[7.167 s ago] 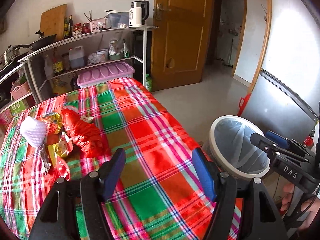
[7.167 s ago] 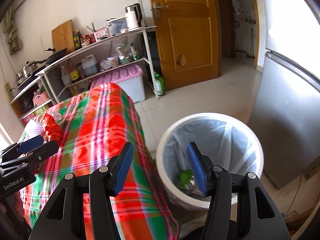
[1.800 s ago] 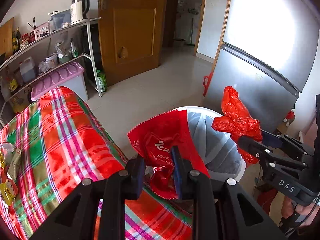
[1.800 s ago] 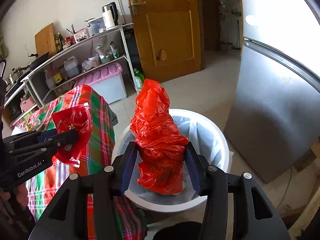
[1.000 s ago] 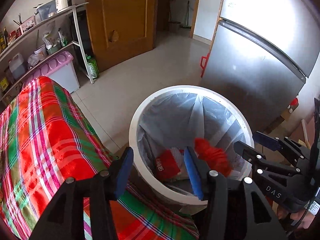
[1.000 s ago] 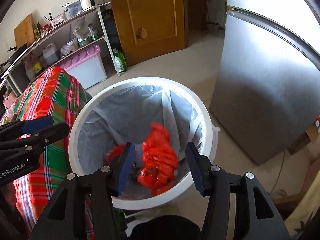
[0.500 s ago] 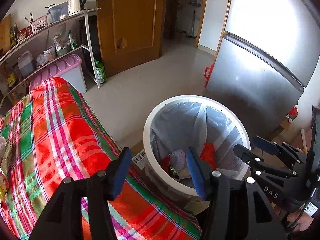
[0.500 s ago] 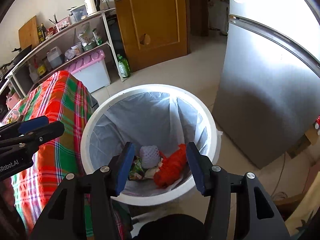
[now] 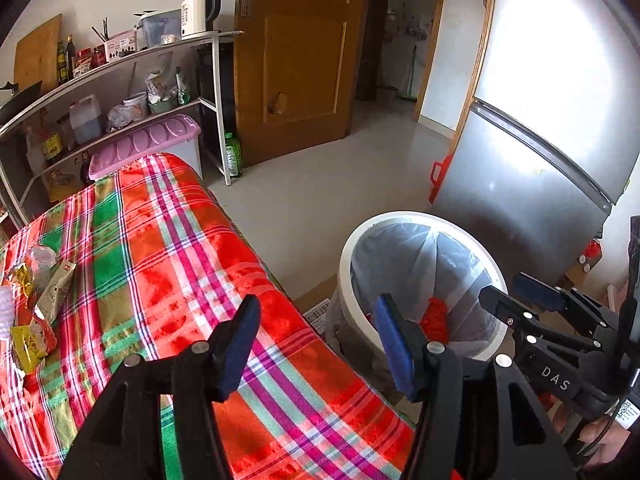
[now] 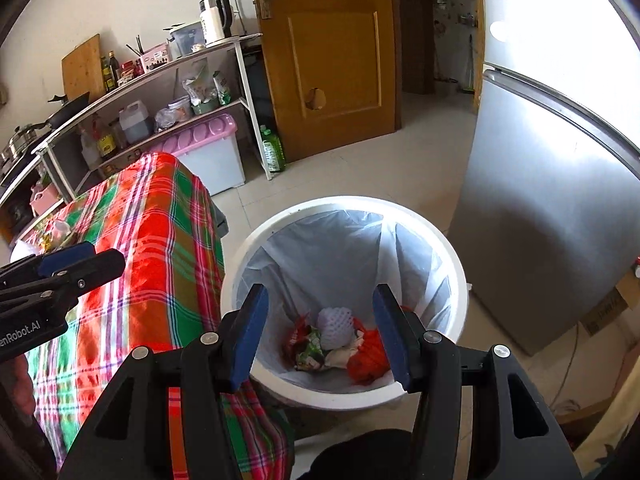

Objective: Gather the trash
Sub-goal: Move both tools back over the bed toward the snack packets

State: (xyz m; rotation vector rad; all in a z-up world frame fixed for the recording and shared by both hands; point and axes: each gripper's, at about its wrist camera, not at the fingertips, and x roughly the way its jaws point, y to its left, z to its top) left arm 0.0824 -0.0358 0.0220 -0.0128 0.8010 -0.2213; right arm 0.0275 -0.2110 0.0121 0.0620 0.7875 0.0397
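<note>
Left wrist view: both grippers spread, empty; left gripper (image 9: pixel 316 340) should approach crumpled yellow-red snack wrappers (image 9: pixel 30 340) at nine o'clock, pinch low.

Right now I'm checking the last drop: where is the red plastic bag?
In the right wrist view the red plastic bag lies at the bottom of the white trash bin, right of the white foam net, on the floor beside the plaid-covered table.

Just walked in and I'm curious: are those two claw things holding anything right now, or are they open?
Left gripper: open, holding nothing.
Right gripper: open, holding nothing.
</note>
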